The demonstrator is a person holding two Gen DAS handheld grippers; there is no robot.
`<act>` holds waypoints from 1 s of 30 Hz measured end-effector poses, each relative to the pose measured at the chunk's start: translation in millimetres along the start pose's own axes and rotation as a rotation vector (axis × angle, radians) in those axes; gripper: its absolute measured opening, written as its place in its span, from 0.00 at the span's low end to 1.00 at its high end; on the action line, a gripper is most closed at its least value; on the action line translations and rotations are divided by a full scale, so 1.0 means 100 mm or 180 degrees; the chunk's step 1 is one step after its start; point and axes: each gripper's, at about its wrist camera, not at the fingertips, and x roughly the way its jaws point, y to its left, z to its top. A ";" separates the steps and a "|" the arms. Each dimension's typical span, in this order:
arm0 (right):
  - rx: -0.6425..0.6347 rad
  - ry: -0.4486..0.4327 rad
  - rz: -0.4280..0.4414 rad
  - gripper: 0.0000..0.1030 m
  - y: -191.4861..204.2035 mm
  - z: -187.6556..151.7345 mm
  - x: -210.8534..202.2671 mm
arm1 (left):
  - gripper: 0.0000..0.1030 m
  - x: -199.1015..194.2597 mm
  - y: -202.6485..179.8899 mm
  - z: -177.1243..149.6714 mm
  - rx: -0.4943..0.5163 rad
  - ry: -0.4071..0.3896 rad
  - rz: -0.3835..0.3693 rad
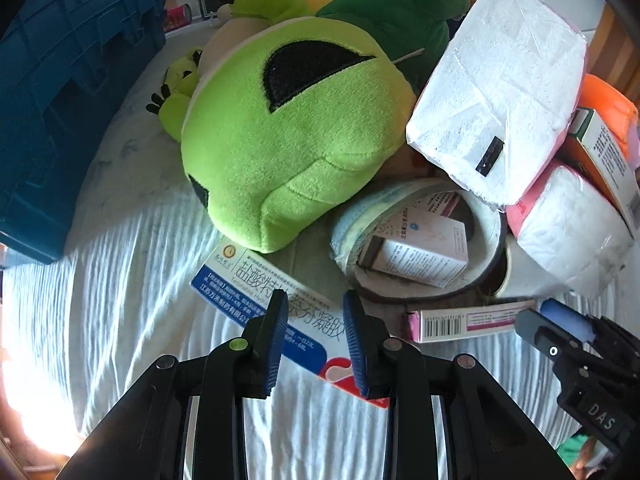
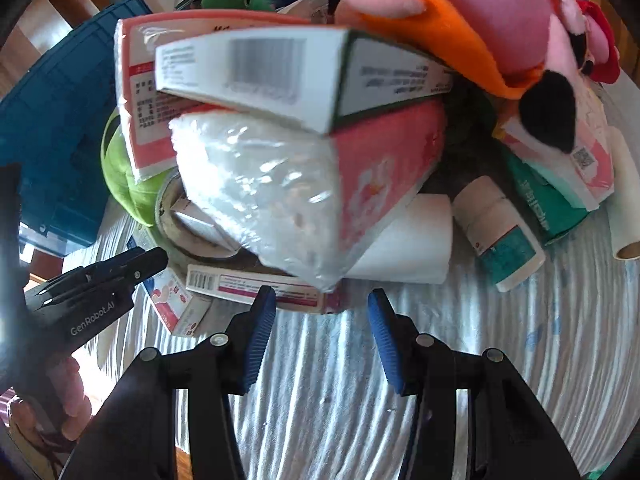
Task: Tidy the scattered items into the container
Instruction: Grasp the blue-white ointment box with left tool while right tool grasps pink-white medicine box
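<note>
Clutter heaped on a pale ribbed bedcover (image 1: pixel 120 280), with the container, a blue ribbed plastic crate (image 1: pixel 60 100), standing at your left edge of the pile; its inside is out of view, so you cannot tell what it already holds. Lime-green plush alien head (image 1: pixel 288 140): soft, short pile, rounded, black felt eye patches, lying tilted against a darker green plush (image 1: pixel 392 16) behind it. Tissue pack (image 1: pixel 496 88): white paper block in crinkled clear film, propped aslant on the heap, likely resting on what lies beneath. Second tissue pack (image 1: pixel 568 232), pink-ended, lying just beside it. Tape-like ring (image 1: pixel 416 240): thick, round, hollow, with a small white carton (image 1: pixel 420 248) lodged inside it. Blue-and-white medicine box (image 1: pixel 272 304): flat card, glossy print, one end tucked under the alien head. Pink barcoded carton (image 1: pixel 468 322): slim, flat on the cover. White pill bottle (image 2: pixel 500 232) with teal label: smooth plastic cylinder, lying on its side. Orange-and-pink plush (image 2: pixel 460 20) crowning the pile above a green-edged carton (image 2: pixel 280 68). Your left gripper (image 1: pixel 316 304): blue ridged pads parted, holding nothing, poised directly over the blue-and-white box, which fits lining up a grasp on it. Your right gripper (image 2: pixel 322 300): released likewise, empty, poised just before the pink carton's edge. All visible items lie outside the crate.
</note>
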 end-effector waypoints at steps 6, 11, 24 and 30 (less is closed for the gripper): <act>-0.0283 0.0182 0.0107 0.46 0.36 -0.18 0.10 | 0.29 -0.09 0.24 -0.18 0.0019 0.0085 0.0108; -0.0168 0.0151 -0.0114 0.46 0.29 -0.23 0.04 | 0.58 -0.29 0.24 -0.28 -0.0191 0.0025 -0.0293; -0.0184 0.0036 -0.0283 0.46 0.14 -0.25 -0.16 | 0.28 -0.07 -0.15 -0.79 0.0252 0.0231 -0.0136; -0.0396 -0.0148 -0.0258 0.46 0.32 -0.07 -0.11 | 0.23 -0.13 0.56 -0.86 -0.0160 0.0248 0.0215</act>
